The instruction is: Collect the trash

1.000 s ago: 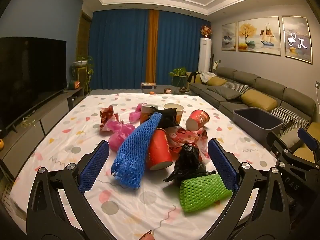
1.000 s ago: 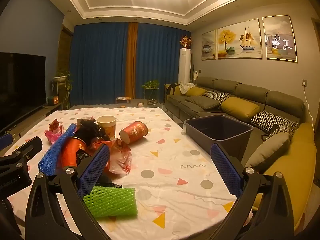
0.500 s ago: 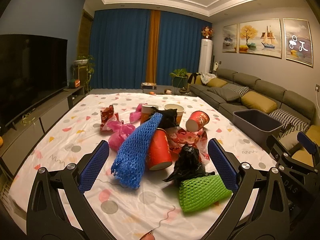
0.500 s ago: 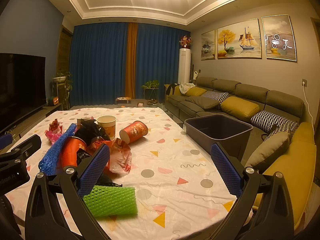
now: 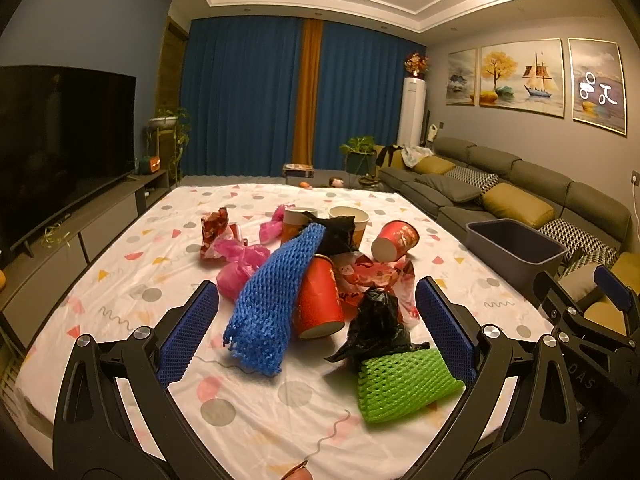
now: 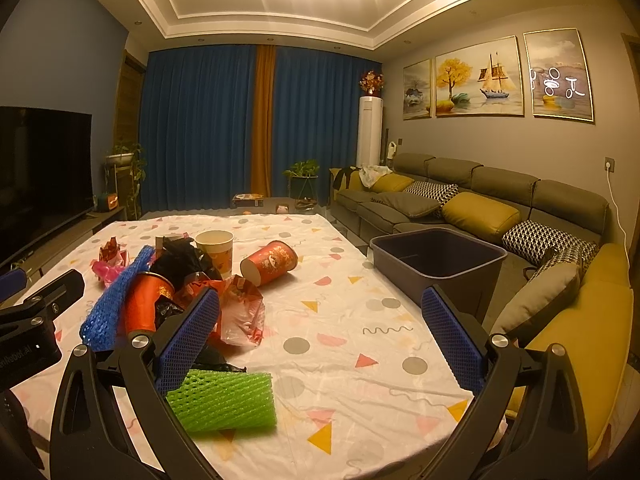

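Left claw (image 5: 316,324): I am holding it wide, with nothing between its pads, hovering over the near side of the trash pile.
Right claw (image 6: 320,334): I am keeping it wide and bare too, over open cloth between the pile and the bin (image 6: 436,264).
Counter (image 5: 132,280): it is carrying all the trash on a patterned cloth; the bin is sitting at its right edge, by the sofa.
Green net (image 5: 404,384): it is lying nearest me, just in front of the black bag (image 5: 378,330) and touching it; I judge it light, springy foam, so I am planning to pinch across its middle.
Blue net (image 5: 272,300): it is draping over a tipped red cup (image 5: 320,300); soft and limp, likely to snag the cup as it lifts.
Cups: thin paper, I judge them easy to crush; I am favouring a grip at the rim.
Wrappers (image 6: 240,312): crinkly film, slippery and nearly weightless; I am expecting to need a bunched fold to hold them.
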The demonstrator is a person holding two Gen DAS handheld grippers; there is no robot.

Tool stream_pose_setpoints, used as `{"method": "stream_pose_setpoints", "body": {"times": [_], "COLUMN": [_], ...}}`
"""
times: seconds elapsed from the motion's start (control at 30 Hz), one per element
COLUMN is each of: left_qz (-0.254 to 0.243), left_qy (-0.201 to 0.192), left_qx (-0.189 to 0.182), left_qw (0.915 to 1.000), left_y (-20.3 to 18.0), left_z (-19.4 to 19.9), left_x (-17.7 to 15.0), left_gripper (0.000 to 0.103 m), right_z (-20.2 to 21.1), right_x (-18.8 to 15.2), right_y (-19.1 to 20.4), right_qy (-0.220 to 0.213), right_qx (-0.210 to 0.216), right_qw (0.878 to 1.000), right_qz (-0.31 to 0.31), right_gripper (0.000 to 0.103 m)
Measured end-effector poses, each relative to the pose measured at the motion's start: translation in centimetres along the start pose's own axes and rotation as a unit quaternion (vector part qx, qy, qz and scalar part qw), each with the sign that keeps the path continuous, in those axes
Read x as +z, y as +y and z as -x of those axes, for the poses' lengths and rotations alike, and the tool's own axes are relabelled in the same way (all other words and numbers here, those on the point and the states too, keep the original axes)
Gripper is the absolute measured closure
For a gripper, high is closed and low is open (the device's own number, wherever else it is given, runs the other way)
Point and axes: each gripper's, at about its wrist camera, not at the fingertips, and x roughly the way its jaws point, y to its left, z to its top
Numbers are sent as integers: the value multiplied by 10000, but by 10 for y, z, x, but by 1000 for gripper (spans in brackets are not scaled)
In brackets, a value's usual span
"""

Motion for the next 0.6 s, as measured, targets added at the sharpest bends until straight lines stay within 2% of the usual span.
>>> {"method": "stream_pose_setpoints", "body": {"times": [0.6], "left_qz": [0], "left_qy": [9], "left_qx": [-15], "left_qw": [10000], "left_y": [-2], "left_z": [0], "left_x": [-2], "left_gripper": [6], "right_z": [0], "right_x": [0], "right_y": [-2], "right_qy": [-7], "right_qx": [-13], "right_qw": [10000], "right_qz": [-31], "right_gripper": [5]}}
